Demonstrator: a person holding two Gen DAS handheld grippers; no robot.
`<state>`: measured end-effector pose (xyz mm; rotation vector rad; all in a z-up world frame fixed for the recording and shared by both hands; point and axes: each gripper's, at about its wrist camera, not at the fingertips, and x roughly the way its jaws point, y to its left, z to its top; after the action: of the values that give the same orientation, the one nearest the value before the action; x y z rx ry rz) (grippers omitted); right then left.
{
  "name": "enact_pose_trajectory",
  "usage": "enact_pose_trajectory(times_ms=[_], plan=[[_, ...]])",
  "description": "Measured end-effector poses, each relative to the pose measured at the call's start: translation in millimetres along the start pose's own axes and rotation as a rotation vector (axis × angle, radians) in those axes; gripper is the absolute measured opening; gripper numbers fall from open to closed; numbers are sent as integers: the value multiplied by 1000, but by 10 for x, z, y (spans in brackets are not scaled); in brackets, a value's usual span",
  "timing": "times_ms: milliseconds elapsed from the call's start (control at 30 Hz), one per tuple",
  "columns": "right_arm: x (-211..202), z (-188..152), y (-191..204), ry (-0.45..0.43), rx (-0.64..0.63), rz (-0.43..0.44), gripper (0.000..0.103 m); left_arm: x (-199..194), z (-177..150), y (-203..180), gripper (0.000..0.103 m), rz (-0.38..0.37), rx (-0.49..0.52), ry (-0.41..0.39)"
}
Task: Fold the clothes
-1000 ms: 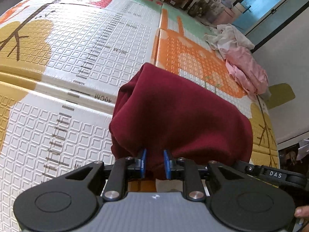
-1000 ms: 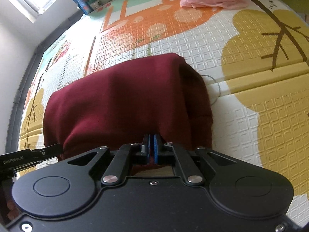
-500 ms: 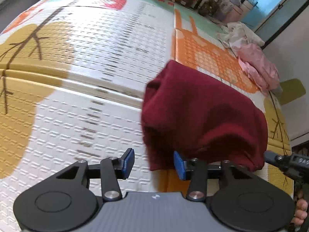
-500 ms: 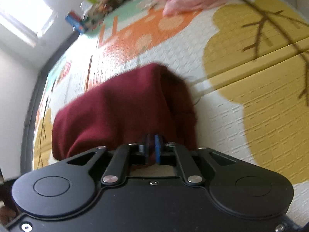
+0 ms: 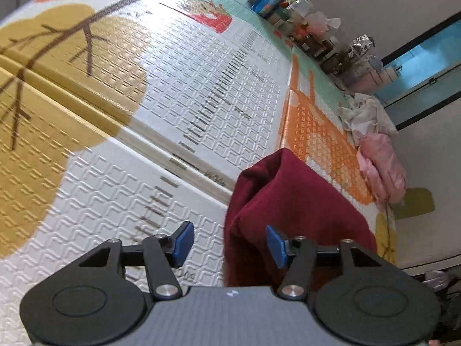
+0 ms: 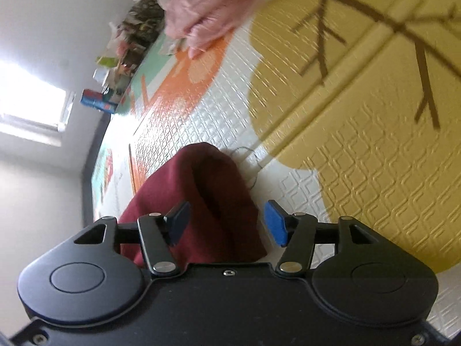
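Left wrist view: the left gripper has its blue-padded jaws spread wide and holds nothing. A maroon garment lies bunched in a compact mound on the patterned foam play mat, from about 12 to 3 o'clock of the jaws, its near edge running between the pads. A heap of pink and white clothes sits at 2 o'clock, well apart, near the mat's far edge. Boxes and packets line the wall at 1 o'clock; no basket or bin shows, so nothing can be said of contents.

Right wrist view: the right gripper also stands wide and empty, with the maroon garment between and behind its pads, toward 11 o'clock. The pink heap is at 12 o'clock.

The mound looks doubled over, though how neatly is hidden. Judged from this, a good fold needs layers lying flat with edges aligned, so any new pinch should take one edge cleanly, not a bunch.
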<state>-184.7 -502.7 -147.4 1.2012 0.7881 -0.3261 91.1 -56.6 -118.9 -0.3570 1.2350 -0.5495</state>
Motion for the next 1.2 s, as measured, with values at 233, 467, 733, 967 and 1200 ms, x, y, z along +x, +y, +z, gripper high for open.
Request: enact_pose_trajectory(times_ms=[233, 467, 733, 967, 1200], plan=[[170, -4, -248, 39, 112, 102, 63, 173, 46, 76, 69, -31, -49, 23], [337, -36, -374, 69, 174, 165, 71, 327, 102, 130, 72, -69, -107, 55], [471, -43, -279, 77, 164, 192, 89, 484, 140, 83, 79, -105, -131, 69], [580, -57, -112, 56, 140, 171, 90, 606, 187, 18, 81, -150, -148, 72], [555, -79, -75, 37, 147, 142, 89, 680, 226, -103, 85, -127, -122, 79]])
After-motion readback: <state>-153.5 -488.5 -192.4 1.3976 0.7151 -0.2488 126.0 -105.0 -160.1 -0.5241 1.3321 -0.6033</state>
